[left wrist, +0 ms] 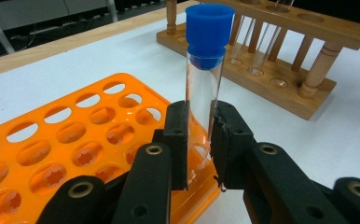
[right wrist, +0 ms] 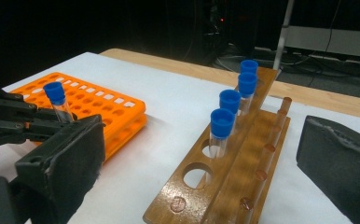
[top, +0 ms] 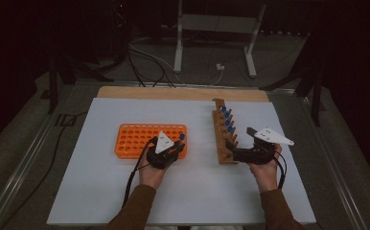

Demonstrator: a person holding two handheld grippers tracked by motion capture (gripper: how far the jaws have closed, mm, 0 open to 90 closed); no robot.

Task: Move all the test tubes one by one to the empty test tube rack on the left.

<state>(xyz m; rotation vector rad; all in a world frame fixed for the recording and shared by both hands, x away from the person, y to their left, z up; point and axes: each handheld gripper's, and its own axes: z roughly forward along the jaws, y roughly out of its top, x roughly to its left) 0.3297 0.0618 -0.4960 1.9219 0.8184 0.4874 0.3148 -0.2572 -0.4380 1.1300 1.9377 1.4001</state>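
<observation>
A clear test tube with a blue cap point(left wrist: 205, 88) stands upright between the jaws of my left gripper point(left wrist: 199, 140), which is shut on its lower part. The tube sits at the near right corner of the orange rack point(left wrist: 75, 135); whether its bottom rests in a hole I cannot tell. From above, the left gripper point(top: 176, 143) and the capped tube point(top: 181, 137) are at the right end of the orange rack point(top: 135, 139). My right gripper point(top: 240, 143) is open beside the near end of the wooden rack point(top: 224, 139). Its pads point(right wrist: 66, 158) stand wide apart with nothing between them.
The wooden rack point(right wrist: 234, 177) holds several blue-capped tubes point(right wrist: 222, 123) in its far holes; the nearest holes are bare. A white board point(top: 192, 191) covers the table, with a wooden strip point(top: 183, 93) along its far edge. Cables and a stand's legs lie beyond.
</observation>
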